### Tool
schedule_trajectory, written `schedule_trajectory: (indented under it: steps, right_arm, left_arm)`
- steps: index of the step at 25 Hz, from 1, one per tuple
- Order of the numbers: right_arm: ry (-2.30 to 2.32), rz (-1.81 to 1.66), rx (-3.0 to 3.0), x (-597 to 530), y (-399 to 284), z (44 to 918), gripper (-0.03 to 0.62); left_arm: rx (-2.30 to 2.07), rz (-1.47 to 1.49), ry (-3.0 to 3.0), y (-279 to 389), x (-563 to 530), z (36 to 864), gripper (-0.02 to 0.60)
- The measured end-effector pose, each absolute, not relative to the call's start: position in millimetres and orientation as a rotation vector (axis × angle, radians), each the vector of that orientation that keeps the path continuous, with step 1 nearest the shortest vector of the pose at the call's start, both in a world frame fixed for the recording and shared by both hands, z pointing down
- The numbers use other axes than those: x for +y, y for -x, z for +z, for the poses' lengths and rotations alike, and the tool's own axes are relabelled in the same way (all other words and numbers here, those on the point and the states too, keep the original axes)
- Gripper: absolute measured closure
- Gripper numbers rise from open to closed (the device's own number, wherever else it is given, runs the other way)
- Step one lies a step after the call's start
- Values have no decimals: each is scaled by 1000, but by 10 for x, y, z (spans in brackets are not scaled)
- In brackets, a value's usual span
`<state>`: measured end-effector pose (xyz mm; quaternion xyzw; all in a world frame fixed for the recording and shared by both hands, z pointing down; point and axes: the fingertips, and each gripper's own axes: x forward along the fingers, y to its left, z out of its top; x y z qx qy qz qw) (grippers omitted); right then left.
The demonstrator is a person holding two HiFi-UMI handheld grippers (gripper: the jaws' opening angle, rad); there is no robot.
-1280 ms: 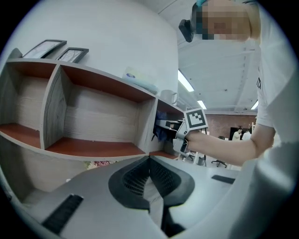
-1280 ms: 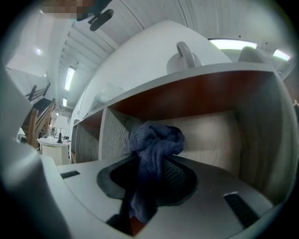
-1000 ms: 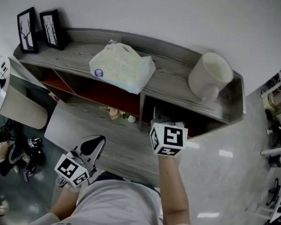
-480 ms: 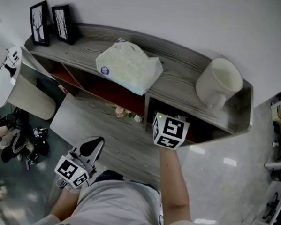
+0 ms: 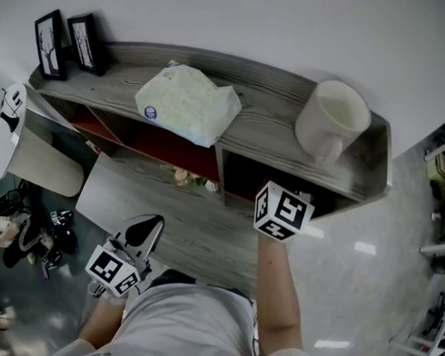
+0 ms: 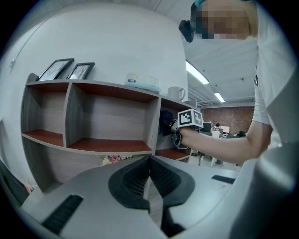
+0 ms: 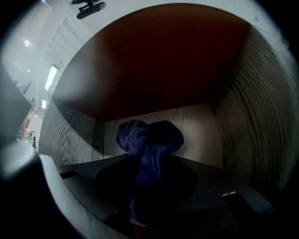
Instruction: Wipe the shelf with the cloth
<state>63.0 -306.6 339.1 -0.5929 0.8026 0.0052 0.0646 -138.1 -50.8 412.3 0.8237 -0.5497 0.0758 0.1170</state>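
The cloth [image 7: 149, 135], dark blue, is clenched between the jaws of the right gripper [image 7: 148, 172] and is bunched above their tips. It is held inside the right-hand compartment of the shelf [image 5: 269, 131], close to the back panel. Free room is seen at both sides of the cloth, up to the grained side walls, and under the red-brown board above. The left gripper [image 6: 149, 175] is kept well apart from the shelf front, with its jaws pressed together on nothing. On the top board a mug [image 5: 333, 120] is placed near the right edge.
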Motion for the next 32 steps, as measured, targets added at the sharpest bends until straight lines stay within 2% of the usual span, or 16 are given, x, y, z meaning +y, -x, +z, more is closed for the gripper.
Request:
schedule_trajectory:
  steps: [12, 22, 32]
  right_arm:
    - [1939, -98, 2139, -3086, -1378, 3477, 480]
    - [1982, -208, 2176, -3118, -1313, 3856, 482]
    - [1838, -194, 2328, -3118, -705, 3831, 482]
  left_arm:
    - [-1526, 247, -2475, 1218, -646, 4106, 568]
    - [-1525, 251, -2469, 1220, -652, 4137, 568]
    - [-1568, 238, -2422, 1327, -573, 4183, 568]
